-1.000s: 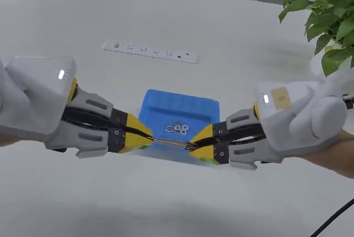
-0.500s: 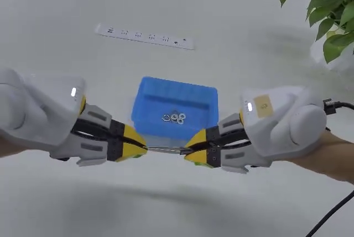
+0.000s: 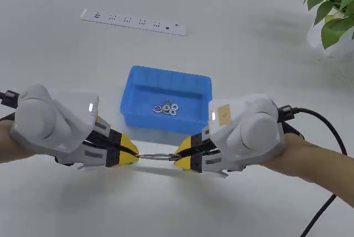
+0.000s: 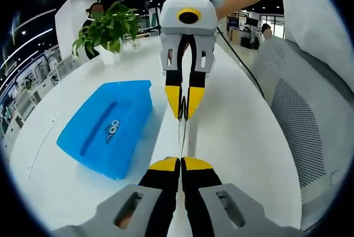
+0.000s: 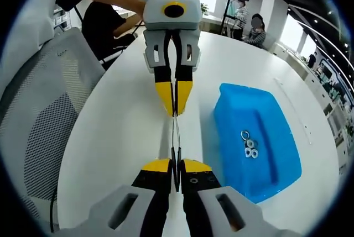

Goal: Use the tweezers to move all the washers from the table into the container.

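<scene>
Thin metal tweezers [image 3: 156, 157] hang level between my two grippers, just above the white table and in front of the blue container [image 3: 168, 73]. My left gripper [image 3: 133, 157] is shut on one end and my right gripper [image 3: 180, 159] is shut on the other, tips facing each other. Several washers [image 3: 166, 108] lie together on the container floor. In the left gripper view the tweezers [image 4: 181, 137] run from my own jaws to the right gripper [image 4: 185, 110], with the container [image 4: 130, 90] to the left. In the right gripper view the tweezers [image 5: 175, 132] lead to the left gripper [image 5: 175, 107].
A white power strip [image 3: 133, 21] lies at the far side of the table. A leafy plant [image 3: 326, 5] stands at the back right. A black cable [image 3: 326, 137] trails from the right gripper. A mesh chair [image 4: 310, 126] stands beside the table, and people sit in the background.
Both grippers have drawn the tweezers back towards me, from over the container's front edge to the table in front of it. The head camera has tilted down.
</scene>
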A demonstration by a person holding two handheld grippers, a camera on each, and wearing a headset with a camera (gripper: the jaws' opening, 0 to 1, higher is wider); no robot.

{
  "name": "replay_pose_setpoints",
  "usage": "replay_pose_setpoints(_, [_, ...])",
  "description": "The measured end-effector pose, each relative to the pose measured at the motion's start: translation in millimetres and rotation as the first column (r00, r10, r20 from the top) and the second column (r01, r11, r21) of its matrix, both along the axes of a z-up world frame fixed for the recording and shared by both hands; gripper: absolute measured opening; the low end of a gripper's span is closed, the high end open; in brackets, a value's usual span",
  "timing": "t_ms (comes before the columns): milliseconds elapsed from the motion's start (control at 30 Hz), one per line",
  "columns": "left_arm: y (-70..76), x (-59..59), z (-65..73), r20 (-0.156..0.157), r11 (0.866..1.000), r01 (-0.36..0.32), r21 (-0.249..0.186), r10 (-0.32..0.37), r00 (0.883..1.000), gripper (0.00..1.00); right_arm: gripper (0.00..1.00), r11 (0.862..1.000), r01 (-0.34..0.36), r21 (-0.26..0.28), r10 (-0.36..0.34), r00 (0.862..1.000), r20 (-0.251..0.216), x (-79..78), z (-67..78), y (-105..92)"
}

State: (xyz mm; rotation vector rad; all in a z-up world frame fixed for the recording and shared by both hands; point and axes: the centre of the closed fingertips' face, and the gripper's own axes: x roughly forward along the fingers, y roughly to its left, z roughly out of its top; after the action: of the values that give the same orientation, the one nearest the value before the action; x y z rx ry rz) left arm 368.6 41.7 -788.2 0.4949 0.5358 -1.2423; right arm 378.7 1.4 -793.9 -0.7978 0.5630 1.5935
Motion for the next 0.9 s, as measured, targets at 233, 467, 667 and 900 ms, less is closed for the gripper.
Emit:
replay_pose_setpoints(233, [1.7,0.5,-9.1,-0.016,1.0,0.001,0.025,0.0,1.0,0.05,0.07,0.999,0.026,-0.045,-0.027,0.999,-0.02,-0.8,-9.6,0.9])
replay_pose_setpoints(467, [3.0,1.7,-13.8,-0.024,0.999,-0.008,0.037,0.009,1.0,0.05,0.08,0.997,0.035,-0.069,-0.035,0.999,-0.008,-0.7,-13.5,-0.5])
replay_pose_setpoints(667, [3.5,3.5,-14.2,-0.028,0.999,-0.017,0.039,0.018,0.999,0.06,0.09,0.995,0.052,-0.083,-0.054,0.998,-0.014,1.1,-13.8,-1.5])
replay_pose_setpoints(900, [3.0,2.0,-13.6,-0.053,0.999,-0.033,0.031,0.035,0.998,0.06,0.1,0.993,0.072,-0.097,-0.077,0.996,-0.049,-1.7,-14.3,-2.0])
